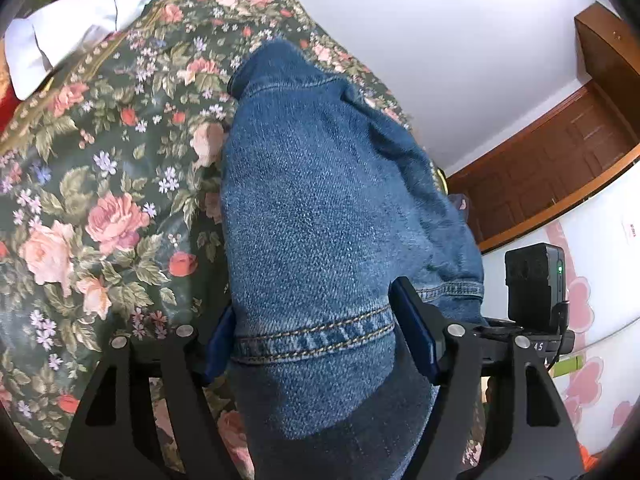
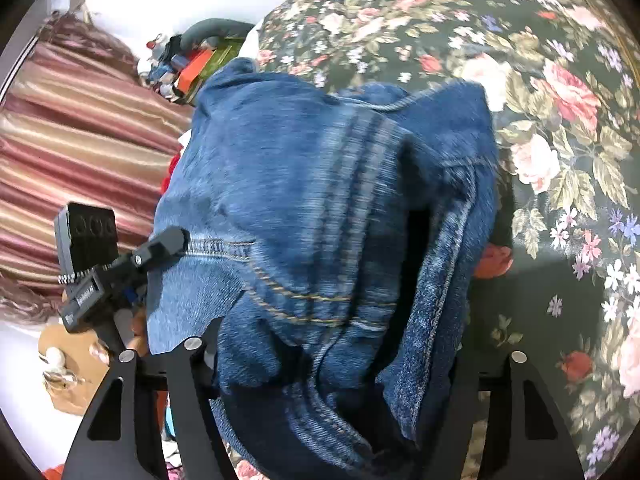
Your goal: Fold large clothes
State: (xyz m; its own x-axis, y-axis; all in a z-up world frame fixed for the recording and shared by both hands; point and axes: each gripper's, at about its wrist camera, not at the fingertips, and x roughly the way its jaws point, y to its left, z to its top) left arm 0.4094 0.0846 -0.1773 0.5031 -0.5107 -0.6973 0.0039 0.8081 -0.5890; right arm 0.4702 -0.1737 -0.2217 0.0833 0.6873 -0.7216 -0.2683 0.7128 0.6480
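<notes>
A blue denim garment rises from the floral bedspread toward the camera. My left gripper is shut on it, and its blue pads press on both sides of the stitched hem. In the right wrist view the same denim garment bunches up between the arms of my right gripper and hangs above the bedspread. The cloth hides that gripper's pads, which seem shut on the bundle. One black finger of the left gripper rests on the hem at the left.
A white cloth lies at the bed's far corner. A brown wooden door and a white wall stand beyond the bed. A striped curtain and a pile of boxes are at the left of the right wrist view.
</notes>
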